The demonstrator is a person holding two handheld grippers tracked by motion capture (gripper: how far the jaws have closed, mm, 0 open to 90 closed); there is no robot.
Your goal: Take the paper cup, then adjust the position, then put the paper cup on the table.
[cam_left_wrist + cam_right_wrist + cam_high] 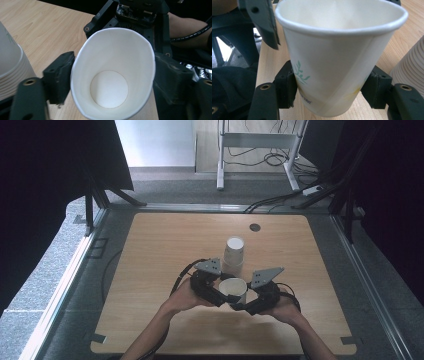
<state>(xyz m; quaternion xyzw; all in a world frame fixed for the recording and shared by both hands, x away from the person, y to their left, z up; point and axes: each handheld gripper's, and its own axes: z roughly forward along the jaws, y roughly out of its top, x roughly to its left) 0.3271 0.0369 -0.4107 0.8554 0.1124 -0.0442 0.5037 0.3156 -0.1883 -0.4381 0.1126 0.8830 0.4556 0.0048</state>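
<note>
You hold a single paper cup [234,290] between both tools, just on your side of the stack of cups [233,252], which serves as the landmark here. Your right gripper [332,90] is clamped on the cup's lower wall, pads pressing on both sides, likely to carry its weight and keep it upright and steady. Your left gripper [112,75] brackets the rim, which bows into an oval between its jaws; whether the pads actually press on it or merely flank it I cannot tell. That double hold suits freeing one cup from the others. Beyond the cup, the stack stands mouth-down on the wooden table [150,250], near the held cup but apart from it.
</note>
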